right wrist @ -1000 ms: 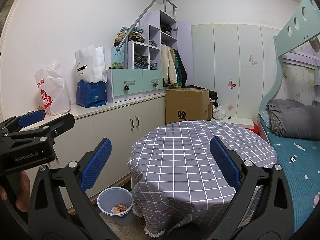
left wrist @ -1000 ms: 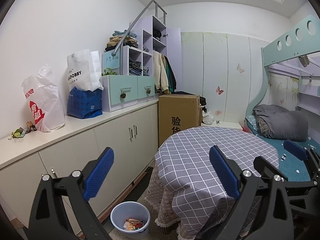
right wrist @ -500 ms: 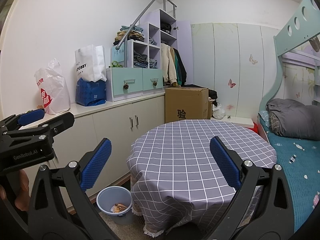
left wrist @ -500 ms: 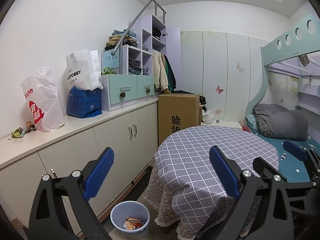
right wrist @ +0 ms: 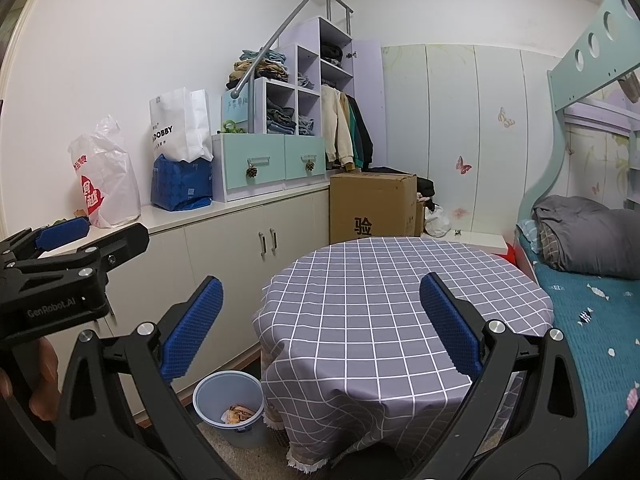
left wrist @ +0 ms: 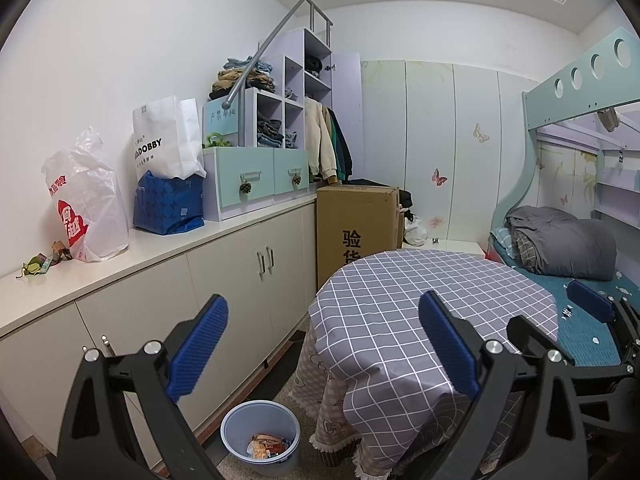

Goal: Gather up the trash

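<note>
A pale blue waste bin (left wrist: 260, 436) (right wrist: 228, 410) stands on the floor beside the round table (left wrist: 432, 312) (right wrist: 400, 300) and holds snack wrappers (left wrist: 267, 446). Small scraps of litter (left wrist: 40, 263) lie on the white counter at the far left. My left gripper (left wrist: 322, 344) hangs open above the table's left edge, nothing between its fingers. The right gripper (right wrist: 320, 322) is open too, held over the checked tablecloth. Each gripper shows at the edge of the other's view.
A white counter (left wrist: 168, 246) over cabinets runs along the left wall with a plastic bag (left wrist: 86, 208), a paper bag (left wrist: 166, 138) and a blue bag. A cardboard box (left wrist: 356, 226) stands behind the table. A bunk bed with a grey duvet (left wrist: 560, 240) fills the right side.
Both views have shifted very slightly; the grippers stay open and nothing in the room has moved.
</note>
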A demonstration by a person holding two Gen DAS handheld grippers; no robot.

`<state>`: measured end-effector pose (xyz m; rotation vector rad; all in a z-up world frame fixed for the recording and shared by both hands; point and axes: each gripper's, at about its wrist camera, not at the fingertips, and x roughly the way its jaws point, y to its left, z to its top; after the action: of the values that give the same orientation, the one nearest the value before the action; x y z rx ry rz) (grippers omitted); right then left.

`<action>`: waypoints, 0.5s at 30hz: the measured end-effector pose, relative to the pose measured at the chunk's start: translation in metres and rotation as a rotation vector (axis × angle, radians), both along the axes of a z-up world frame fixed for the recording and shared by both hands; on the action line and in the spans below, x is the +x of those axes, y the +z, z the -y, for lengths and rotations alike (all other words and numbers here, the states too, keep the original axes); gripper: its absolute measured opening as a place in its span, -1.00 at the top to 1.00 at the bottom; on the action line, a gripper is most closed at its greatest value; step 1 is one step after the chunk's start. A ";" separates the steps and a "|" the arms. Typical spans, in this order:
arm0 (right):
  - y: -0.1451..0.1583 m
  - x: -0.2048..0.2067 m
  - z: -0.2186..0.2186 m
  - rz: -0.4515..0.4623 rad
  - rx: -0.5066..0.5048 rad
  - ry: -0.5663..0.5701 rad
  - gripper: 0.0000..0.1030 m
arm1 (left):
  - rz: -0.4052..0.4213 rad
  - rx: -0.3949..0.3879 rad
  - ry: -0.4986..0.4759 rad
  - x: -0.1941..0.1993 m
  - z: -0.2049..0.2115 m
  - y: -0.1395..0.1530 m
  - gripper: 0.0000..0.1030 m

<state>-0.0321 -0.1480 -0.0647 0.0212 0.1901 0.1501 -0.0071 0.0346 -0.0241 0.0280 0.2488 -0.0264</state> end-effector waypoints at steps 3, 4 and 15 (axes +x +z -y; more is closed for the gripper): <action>0.000 0.000 0.000 -0.001 0.000 0.000 -0.88 | -0.001 0.001 -0.001 0.000 0.000 -0.001 -0.83; -0.001 0.001 0.000 -0.003 0.000 -0.001 -0.88 | -0.002 0.001 -0.002 0.000 0.000 -0.003 -0.83; -0.006 0.000 0.001 -0.013 0.003 0.000 -0.88 | -0.005 0.003 -0.003 0.000 0.000 -0.007 -0.83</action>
<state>-0.0320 -0.1490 -0.0710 0.0255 0.2029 0.1502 -0.0068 0.0342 -0.0309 0.0313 0.2541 -0.0291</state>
